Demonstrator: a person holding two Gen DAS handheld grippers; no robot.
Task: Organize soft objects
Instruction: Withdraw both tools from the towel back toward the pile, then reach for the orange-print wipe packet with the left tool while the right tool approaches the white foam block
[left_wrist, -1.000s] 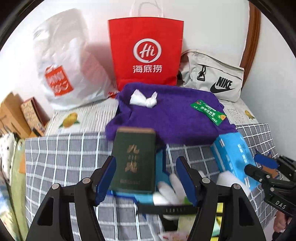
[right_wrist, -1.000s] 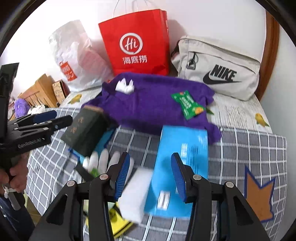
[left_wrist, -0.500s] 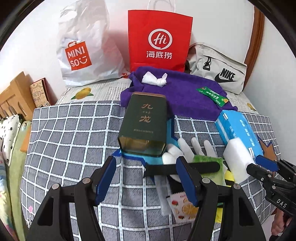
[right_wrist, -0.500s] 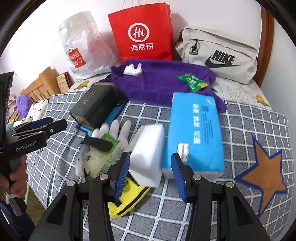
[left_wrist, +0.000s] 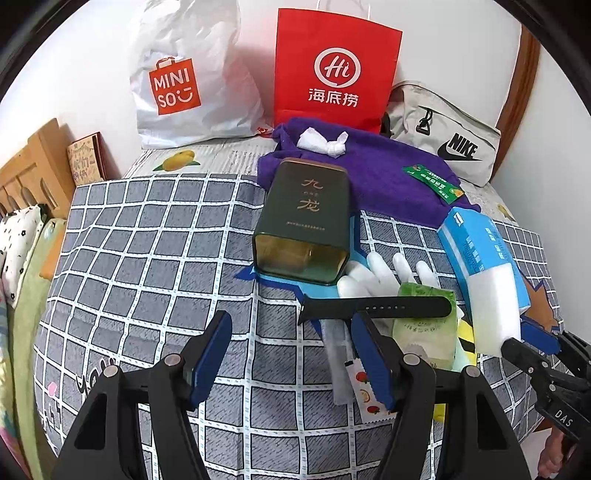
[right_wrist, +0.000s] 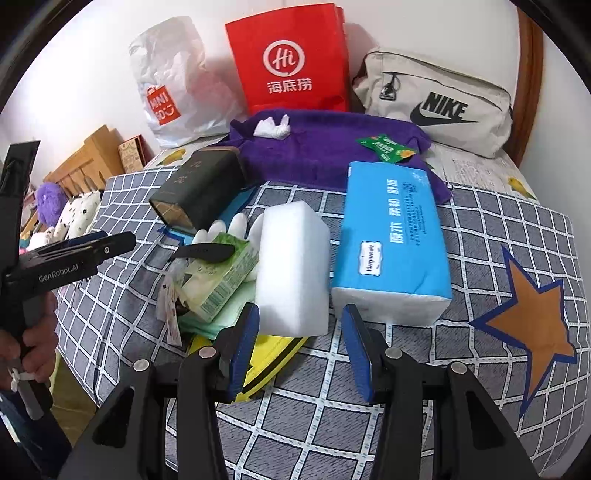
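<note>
My left gripper (left_wrist: 291, 332) hangs open over the checked bedspread with nothing between its fingers. Ahead of it lie a dark green tin (left_wrist: 306, 221), a white glove (left_wrist: 384, 269), a black watch strap (left_wrist: 373, 308) and a green tissue pack (left_wrist: 424, 325). My right gripper (right_wrist: 301, 325) is open too. The near end of a white sponge block (right_wrist: 295, 266) shows between its tips, and the pads do not press on it. A blue tissue pack (right_wrist: 391, 236) lies to the right of the sponge. Behind lies a purple towel (right_wrist: 325, 147) with a crumpled white tissue (right_wrist: 273, 127) and a green sachet (right_wrist: 384, 147) on it.
A red paper bag (left_wrist: 332, 70), a white Miniso bag (left_wrist: 184, 77) and a beige Nike bag (left_wrist: 447, 136) stand against the back wall. A wooden headboard (left_wrist: 29, 166) and pillows are at the left. A yellow item (right_wrist: 273, 354) lies under the pile. A hand (right_wrist: 33, 343) holds the left gripper.
Both grippers have drawn back toward the near edge of the bed and sunk a little. The tin and the sponge now lie farther ahead of the fingers. Nothing on the bed was moved.
</note>
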